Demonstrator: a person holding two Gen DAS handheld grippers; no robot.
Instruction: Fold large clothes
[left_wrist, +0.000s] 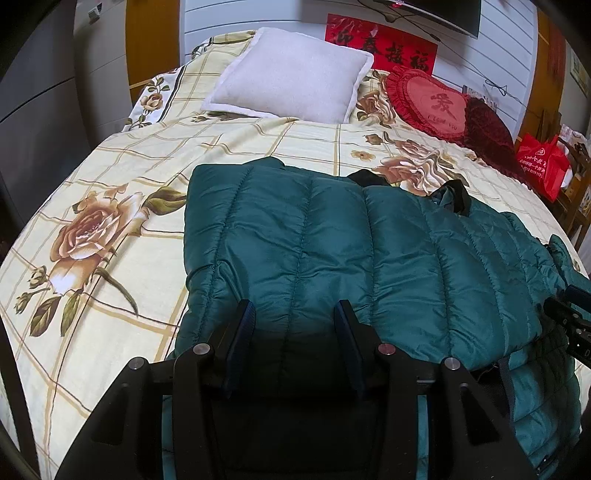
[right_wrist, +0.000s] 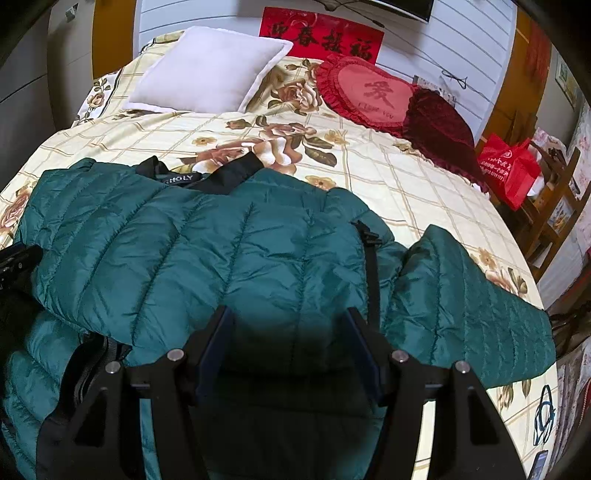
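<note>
We see the teal quilted puffer jacket (right_wrist: 221, 258) spread on the rose-print bed sheet (left_wrist: 110, 177), collar tag reading "HOLY" (right_wrist: 180, 180), red shopping bag (right_wrist: 508, 170) contents unclear, left gripper (left_wrist: 295, 314) and right gripper (right_wrist: 290, 321) both released, jaws parted over the hem, grasping nothing.

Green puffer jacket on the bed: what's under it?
The jacket lies on the floral bedspread, which shows all around it. Its own lower layer peeks out beneath; anything else underneath is covered.
</note>
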